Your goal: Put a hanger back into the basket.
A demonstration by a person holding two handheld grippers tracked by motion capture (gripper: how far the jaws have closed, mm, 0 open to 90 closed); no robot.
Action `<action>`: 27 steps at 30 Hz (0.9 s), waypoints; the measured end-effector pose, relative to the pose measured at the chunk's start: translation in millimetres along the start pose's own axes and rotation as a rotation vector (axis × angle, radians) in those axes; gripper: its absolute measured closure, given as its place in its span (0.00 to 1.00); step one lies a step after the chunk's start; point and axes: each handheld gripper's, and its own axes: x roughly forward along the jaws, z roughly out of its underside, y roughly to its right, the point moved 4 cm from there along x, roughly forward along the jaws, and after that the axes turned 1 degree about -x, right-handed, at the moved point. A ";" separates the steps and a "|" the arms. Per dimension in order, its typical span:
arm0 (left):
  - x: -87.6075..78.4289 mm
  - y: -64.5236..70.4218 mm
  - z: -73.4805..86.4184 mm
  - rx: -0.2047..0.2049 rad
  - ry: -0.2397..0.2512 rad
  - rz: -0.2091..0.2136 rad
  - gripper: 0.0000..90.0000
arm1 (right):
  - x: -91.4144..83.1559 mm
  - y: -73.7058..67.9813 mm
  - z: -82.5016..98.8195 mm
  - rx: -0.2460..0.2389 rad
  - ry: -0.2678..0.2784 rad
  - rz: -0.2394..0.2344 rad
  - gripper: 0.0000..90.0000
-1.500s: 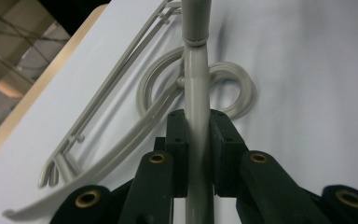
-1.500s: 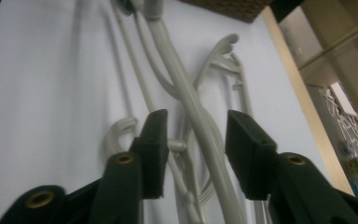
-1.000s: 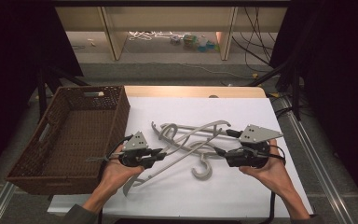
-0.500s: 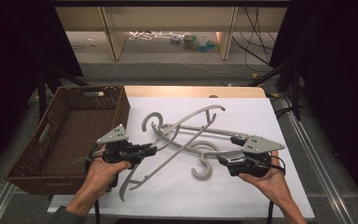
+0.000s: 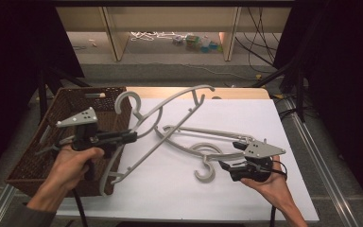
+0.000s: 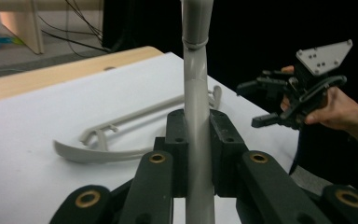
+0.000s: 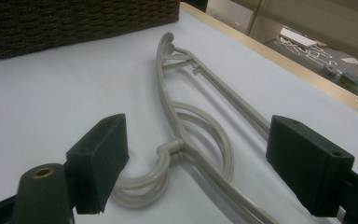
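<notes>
Left claw (image 5: 131,137) is clamped on the bar of one grey plastic hanger (image 5: 170,109), held clear of the white table (image 5: 274,123) and tilted, its hook (image 5: 125,101) over the corner of the wicker basket (image 5: 38,156); in the left gripper view the bar (image 6: 197,121) runs straight up between the two pads, which press on it from both sides. Right claw (image 5: 230,156) stands wide with nothing between its jaws, which have just been opening; it hovers low beside the second hanger (image 5: 203,142), which lies flat on the table with its hook (image 7: 144,182) just ahead of the open pads in the right gripper view. Judgement on handling: the hangers look light, rigid moulded plastic with a smooth, probably slippery surface; long and unbalanced, so a grip near one end will let the piece swing or pivot in the pads. Best hold looks like the straight shoulder bar near the neck, where the section is even and the weight sits close to the pads. The curved hook and thin notched tips seem poorer places: rounded, likely to roll. The lifted hanger's lower arm (image 5: 113,175) passes close to the basket rim and could snag there.
</notes>
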 end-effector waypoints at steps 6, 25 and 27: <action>-32.6 -14.6 -18.2 0.010 0.037 -0.076 0.88 | -1.4 -0.1 0.9 0.003 0.004 0.008 0.24; -82.0 -98.9 -29.2 0.061 0.036 -0.271 0.88 | 2.5 -3.0 5.0 0.003 -0.008 -0.005 0.22; -85.3 -106.8 -26.9 0.050 0.034 -0.288 0.88 | 2.6 -3.3 5.3 0.003 -0.008 -0.003 0.22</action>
